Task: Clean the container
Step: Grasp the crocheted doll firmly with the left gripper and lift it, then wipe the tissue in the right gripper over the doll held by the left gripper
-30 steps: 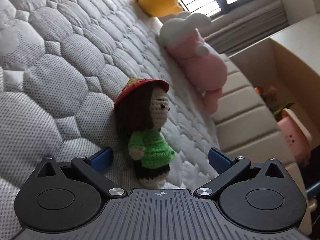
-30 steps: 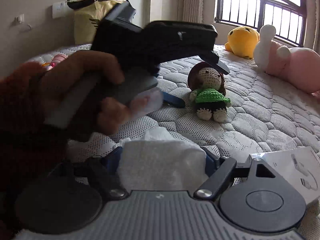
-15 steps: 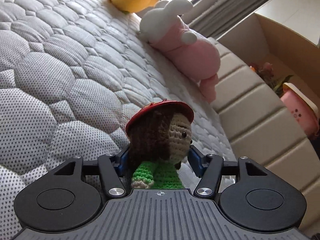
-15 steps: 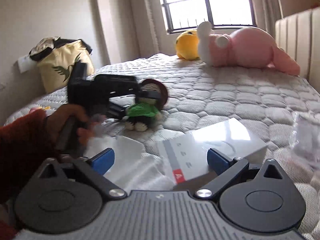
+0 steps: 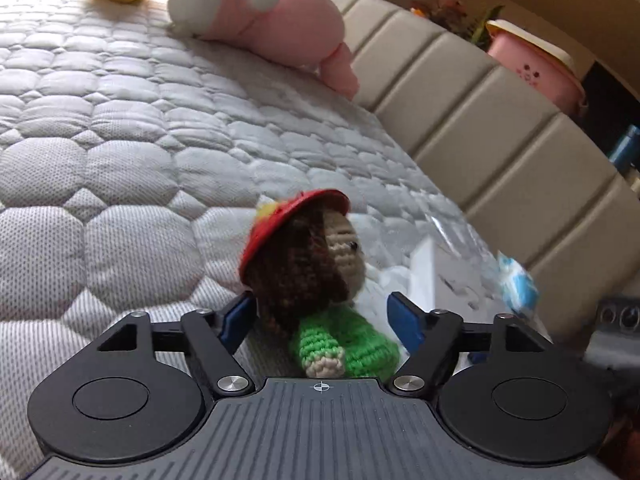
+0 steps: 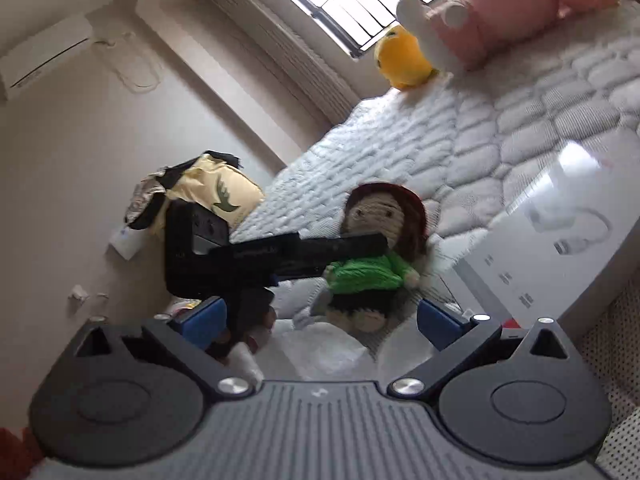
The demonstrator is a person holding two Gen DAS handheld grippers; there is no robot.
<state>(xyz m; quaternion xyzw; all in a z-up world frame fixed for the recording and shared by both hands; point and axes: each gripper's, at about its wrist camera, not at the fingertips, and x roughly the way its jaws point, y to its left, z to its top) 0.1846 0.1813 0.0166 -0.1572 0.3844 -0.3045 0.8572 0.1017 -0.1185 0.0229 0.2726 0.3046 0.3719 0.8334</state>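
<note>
Covering the bed, a grey quilted hexagon-stitched mattress (image 5: 120, 128) is seen below a barred window (image 6: 360, 4). A crocheted green-shirted doll (image 5: 316, 280) is clamped by the left gripper (image 5: 324, 316); the right gripper (image 6: 320, 316) is spread wide, empty.

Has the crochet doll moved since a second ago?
Yes. The crochet doll, which stood on the mattress a second ago, now hangs clamped in the left gripper, lifted off the quilt and carried toward the white box.

open quilt (image 5: 120, 128) left, white box (image 6: 560, 240) right
</note>
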